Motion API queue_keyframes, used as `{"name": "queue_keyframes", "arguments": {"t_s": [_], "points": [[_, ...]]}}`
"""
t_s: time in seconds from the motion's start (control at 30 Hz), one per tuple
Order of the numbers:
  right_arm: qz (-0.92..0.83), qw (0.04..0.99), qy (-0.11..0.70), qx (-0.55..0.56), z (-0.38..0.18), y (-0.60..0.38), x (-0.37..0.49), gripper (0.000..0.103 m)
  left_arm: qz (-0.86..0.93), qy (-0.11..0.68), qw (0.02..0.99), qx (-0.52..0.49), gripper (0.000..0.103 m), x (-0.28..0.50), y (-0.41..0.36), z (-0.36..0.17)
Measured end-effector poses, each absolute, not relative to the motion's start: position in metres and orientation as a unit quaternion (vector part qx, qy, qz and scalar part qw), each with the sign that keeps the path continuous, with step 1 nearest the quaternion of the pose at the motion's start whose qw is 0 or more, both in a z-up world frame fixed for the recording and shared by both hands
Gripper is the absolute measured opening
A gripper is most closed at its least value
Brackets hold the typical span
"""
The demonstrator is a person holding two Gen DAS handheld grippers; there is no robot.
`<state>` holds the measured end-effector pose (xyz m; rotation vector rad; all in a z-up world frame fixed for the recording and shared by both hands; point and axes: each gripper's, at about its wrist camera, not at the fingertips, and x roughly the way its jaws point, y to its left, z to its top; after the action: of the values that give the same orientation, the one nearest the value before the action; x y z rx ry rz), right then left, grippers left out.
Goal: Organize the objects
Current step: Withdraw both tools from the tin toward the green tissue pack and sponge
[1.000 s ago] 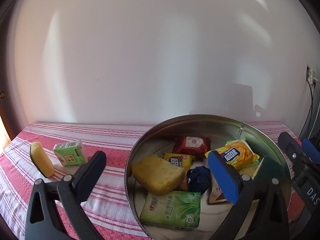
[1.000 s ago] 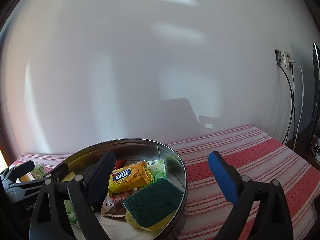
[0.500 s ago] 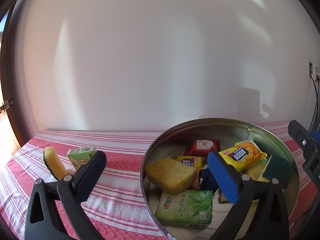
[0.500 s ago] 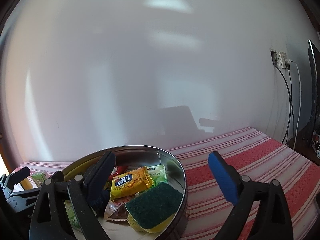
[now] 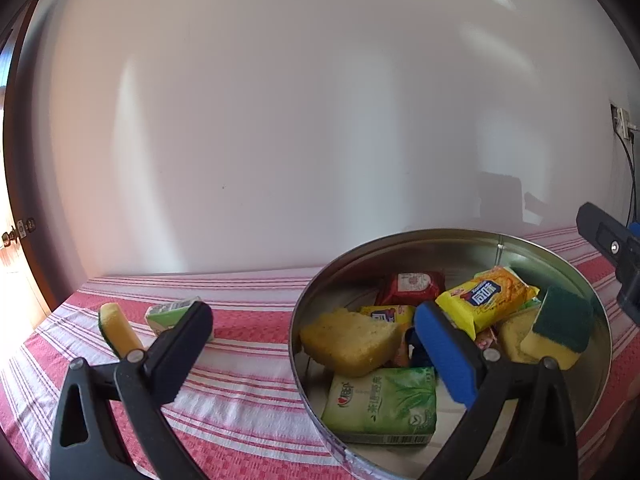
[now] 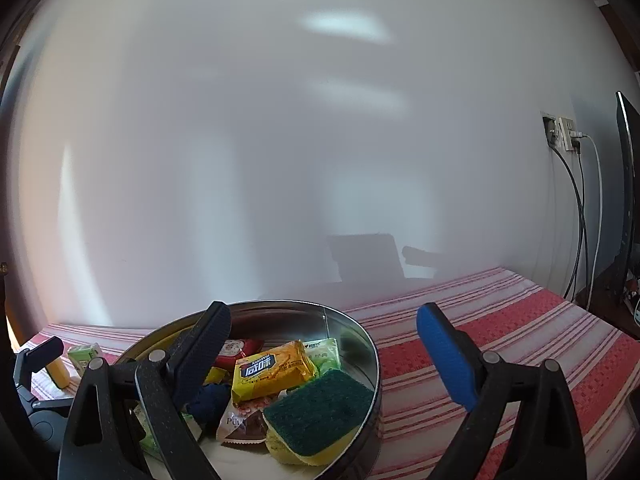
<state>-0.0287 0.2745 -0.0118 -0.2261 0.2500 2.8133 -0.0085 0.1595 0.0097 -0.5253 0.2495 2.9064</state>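
Steel tin (image 5: 400,245) holds two sponges and several snack packets; one sponge (image 5: 117,329) and one carton (image 5: 168,313) sit outside left. Your left gripper (image 5: 312,344) and right gripper (image 6: 326,340) gape empty; right tablecloth (image 6: 520,340) lies open.

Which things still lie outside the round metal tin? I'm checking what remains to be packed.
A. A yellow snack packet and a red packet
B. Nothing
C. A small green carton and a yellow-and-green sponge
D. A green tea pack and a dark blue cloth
C: the small green carton and the yellow-and-green sponge rest on the striped cloth, left of the round metal tin and apart from it.
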Motion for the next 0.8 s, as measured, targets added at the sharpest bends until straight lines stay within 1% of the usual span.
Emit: {"name": "queue_keyframes", "arguments": {"t_s": [0.37, 0.8], "points": [[0.981, 0.167, 0.065, -0.07, -0.01, 0.26, -0.022, 0.096, 0.976, 0.065, 0.09, -0.189, 0.103, -0.006, 0.146, 0.008], [0.977, 0.195, 0.075, -0.05, -0.007, 0.252, -0.002, 0.096, 0.973, 0.059, 0.102, -0.2, 0.103, 0.002, 0.13, 0.007]]}}
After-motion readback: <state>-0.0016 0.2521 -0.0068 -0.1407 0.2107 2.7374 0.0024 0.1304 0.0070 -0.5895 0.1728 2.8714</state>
